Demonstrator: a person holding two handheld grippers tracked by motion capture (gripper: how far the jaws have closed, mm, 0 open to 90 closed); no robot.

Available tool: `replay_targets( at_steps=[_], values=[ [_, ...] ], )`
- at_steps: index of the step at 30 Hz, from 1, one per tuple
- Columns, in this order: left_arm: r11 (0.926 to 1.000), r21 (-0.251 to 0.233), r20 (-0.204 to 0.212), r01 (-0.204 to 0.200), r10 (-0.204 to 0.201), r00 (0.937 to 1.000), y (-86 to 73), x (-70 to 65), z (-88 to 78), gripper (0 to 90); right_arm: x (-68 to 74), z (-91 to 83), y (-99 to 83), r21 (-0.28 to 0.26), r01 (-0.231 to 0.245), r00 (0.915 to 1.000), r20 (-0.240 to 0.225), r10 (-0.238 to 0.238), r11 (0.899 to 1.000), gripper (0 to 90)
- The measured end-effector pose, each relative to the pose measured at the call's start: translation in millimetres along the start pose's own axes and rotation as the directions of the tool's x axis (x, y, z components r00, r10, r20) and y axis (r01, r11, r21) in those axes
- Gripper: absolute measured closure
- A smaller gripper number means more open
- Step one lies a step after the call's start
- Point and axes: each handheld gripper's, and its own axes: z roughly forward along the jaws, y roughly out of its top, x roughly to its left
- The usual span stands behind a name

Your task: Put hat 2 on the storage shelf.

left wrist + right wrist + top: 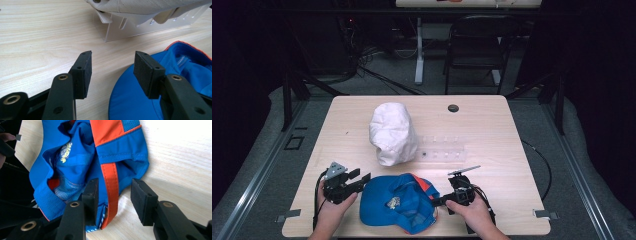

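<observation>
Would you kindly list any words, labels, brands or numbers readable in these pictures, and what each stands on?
None can be read.
Blue cap: a small pale yellow-white patch inside its crown, too blurred to read.
White cap and clear stand: no lettering visible.

The blue cap is soft cloth with mesh lining and an orange woven strap. The white cap looks like matt canvas on a clear glossy plastic stand. The surface shows pale, smooth wood grain.

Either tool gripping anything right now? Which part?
Nothing held. Left tool stands open beside the blue fabric cap's brim; right tool is open astride the cap's orange strap, pads not pressing.
</observation>
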Motion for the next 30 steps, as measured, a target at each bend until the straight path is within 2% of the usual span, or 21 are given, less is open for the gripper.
replay_targets(
  at_steps=[4, 5, 6, 7, 8, 11, 12, 17, 18, 20, 23, 25, 26, 28, 30],
  values=[
    [1.0, 0.002, -0.003, -0.003, 0.003, 1.0, -0.4, 0.2, -1.0, 49.4, 3.0, 5.1, 2.5, 0.004, -0.006, 0.9999, -0.009, 0.006, 1.0, 61.1],
    [1.0, 0.001, -0.002, -0.005, 0.005, 1.0, -0.5, 0.1, -1.1, 49.4, 3.3, 5.0, 4.2, 0.03, 0.014, 0.9998, -0.014, -0.014, 0.999, 62.4],
    [1.0, 0.001, -0.004, -0.007, 0.007, 1.0, -0.5, -0.1, -1.4, 49.4, 5.2, 6.5, 4.7, 0.03, 0.008, 0.9999, -0.013, -0.007, 1.0, 64.9],
    [1.0, 0.007, -0.001, -0.007, 0.007, 1.0, -0.3, 0.2, -2.3, 49.4, 6.5, 8.1, 5.5, 0.035, 0.009, 0.9999, -0.006, -0.009, 0.999, 68.2],
    [0.9999, 0.012, -0.002, -0.006, 0.006, 1.0, -0.2, 0.3, -2.8, 49.4, 7.7, 10.6, 7.3, 0.055, 0.027, 0.9995, 0.013, -0.027, 0.998, 75.3],
    [1.0, -0.001, 0.004, 0.004, -0.004, 1.0, -0.3, 0.9, -1.6, 49.4, 9.4, 12.3, 8.3, 0.058, 0.022, 0.9995, 0.021, -0.023, 0.998, 77.4],
    [0.9999, 0.009, 0.005, 0.006, -0.006, 1.0, 0.2, 1.5, -1.9, 49.4, 9.7, 12.1, 9.1, 0.06, 0.021, 0.9995, 0.023, -0.022, 0.998, 78.0],
    [1.0, 0.003, 0.008, -0.001, 0.001, 1.0, 0.2, 1.2, -0.4, 49.5, 10.0, 6.1, 13.9, 0.039, 0.009, 0.9998, 0.015, -0.009, 0.999, 79.3],
    [1.0, 0.002, 0.009, 0.003, -0.003, 1.0, 0.2, 2.0, -1.1, 49.5, 7.8, 2.4, 15.2, 0.008, 0.002, 0.9999, 0.012, -0.002, 1.0, 79.5],
    [1.0, -0.002, 0.006, 0.004, -0.004, 1.0, -0.2, 1.9, -1.1, 49.5, 6.0, -0.1, 15.8, -0.003, -0.005, 0.9999, 0.012, 0.005, 1.0, 79.6],
    [1.0, -0.007, 0.004, 0.005, -0.005, 1.0, -0.3, 2.7, -1.7, 49.6, -1.6, -8.4, 17.8, -0.022, -0.055, 0.9985, -0.007, 0.055, 0.998, 79.7],
    [0.9999, 0.007, 0.004, 0.014, -0.014, 0.9999, -0.1, 4.2, -2.7, 49.6, -7.2, -13.2, 19.5, -0.035, -0.085, 0.9963, -0.01, 0.085, 0.996, 79.7],
    [0.9998, 0.006, 0.002, 0.017, -0.017, 0.9999, -0.4, 3.9, -2.7, 49.8, -12.4, -20.3, 22.1, -0.048, -0.104, 0.9946, -0.007, 0.104, 0.993, 79.8],
    [0.9999, -0.009, -0.001, 0.011, -0.011, 0.9999, -0.8, 2.4, -2.4, 49.8, -14.3, -22.7, 23.1, -0.055, -0.102, 0.9948, -0.005, 0.102, 0.993, 79.8],
    [1.0, -0.006, -0.005, -0.004, 0.004, 1.0, -0.1, 0.6, -3.0, 49.8, -19.5, -33.2, 26.8, -0.073, -0.122, 0.9925, -0.006, 0.122, 0.99, 79.9]
  ],
)
